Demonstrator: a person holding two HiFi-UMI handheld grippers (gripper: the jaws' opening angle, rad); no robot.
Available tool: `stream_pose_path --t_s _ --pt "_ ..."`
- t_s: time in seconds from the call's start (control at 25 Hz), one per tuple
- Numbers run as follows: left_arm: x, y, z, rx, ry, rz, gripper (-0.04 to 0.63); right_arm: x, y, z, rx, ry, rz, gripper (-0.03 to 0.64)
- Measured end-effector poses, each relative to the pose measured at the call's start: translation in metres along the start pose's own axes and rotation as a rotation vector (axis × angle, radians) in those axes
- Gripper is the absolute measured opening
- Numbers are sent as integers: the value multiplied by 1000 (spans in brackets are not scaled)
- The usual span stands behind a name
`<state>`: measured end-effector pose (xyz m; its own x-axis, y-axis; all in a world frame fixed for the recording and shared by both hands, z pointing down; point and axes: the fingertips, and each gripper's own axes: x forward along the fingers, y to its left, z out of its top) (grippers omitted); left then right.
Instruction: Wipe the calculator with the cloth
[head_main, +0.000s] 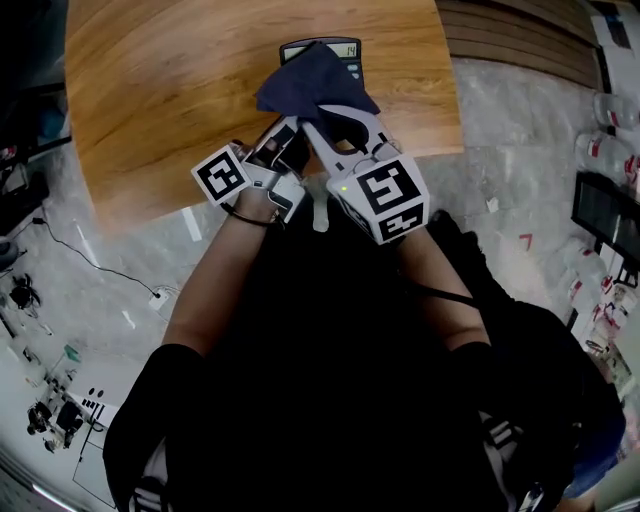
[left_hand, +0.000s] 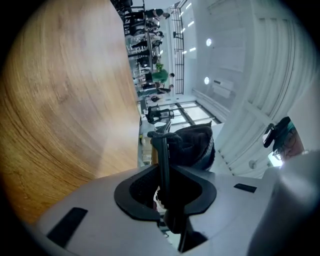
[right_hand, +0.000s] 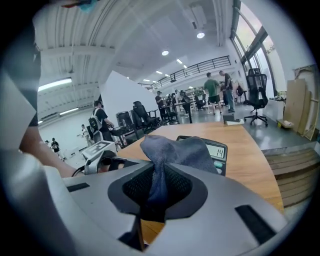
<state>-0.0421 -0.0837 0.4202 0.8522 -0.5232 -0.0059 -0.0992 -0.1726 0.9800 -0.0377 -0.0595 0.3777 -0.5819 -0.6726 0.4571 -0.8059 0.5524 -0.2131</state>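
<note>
A dark calculator (head_main: 335, 50) with a lit display sits over the far part of the wooden table (head_main: 160, 100), its screen (right_hand: 216, 151) facing the right gripper view. A dark blue cloth (head_main: 312, 85) drapes over its near half. My right gripper (head_main: 335, 112) is shut on a bunched fold of the cloth (right_hand: 165, 155), which runs back between its jaws. My left gripper (head_main: 288, 138), rolled on its side, is shut on a thin dark slab (left_hand: 163, 155) that looks like the calculator's near edge. Beyond that edge the cloth (left_hand: 195, 145) bulges. The calculator's keys are mostly hidden.
The table's near edge (head_main: 250, 205) lies just under both hands. Grey floor with cables (head_main: 90, 265) spreads at the left, and racks (head_main: 610, 220) stand at the right. Office chairs (right_hand: 257, 95) and people (right_hand: 212, 90) stand far behind the table.
</note>
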Motion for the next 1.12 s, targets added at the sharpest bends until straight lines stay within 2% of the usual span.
stream_pose_path --t_s 0.32,0.52,0.68,0.84,1.12 --pt "3 -8 18 11 -25 -34 74 -9 14 -16 26 22 61 60" --pt "6 -18 28 -3 -36 -69 74 -19 -5 -41 -12 49 -5 60" --pt "7 -26 31 -70 -59 -109 74 -25 -20 -49 -142 -11 -78 60" --pt "9 -36 26 -130 -58 -150 74 -28 -30 -54 -219 -78 -115 60" --pt "13 -52 -1 -225 27 -196 74 -35 -48 -37 -286 -253 -185 60"
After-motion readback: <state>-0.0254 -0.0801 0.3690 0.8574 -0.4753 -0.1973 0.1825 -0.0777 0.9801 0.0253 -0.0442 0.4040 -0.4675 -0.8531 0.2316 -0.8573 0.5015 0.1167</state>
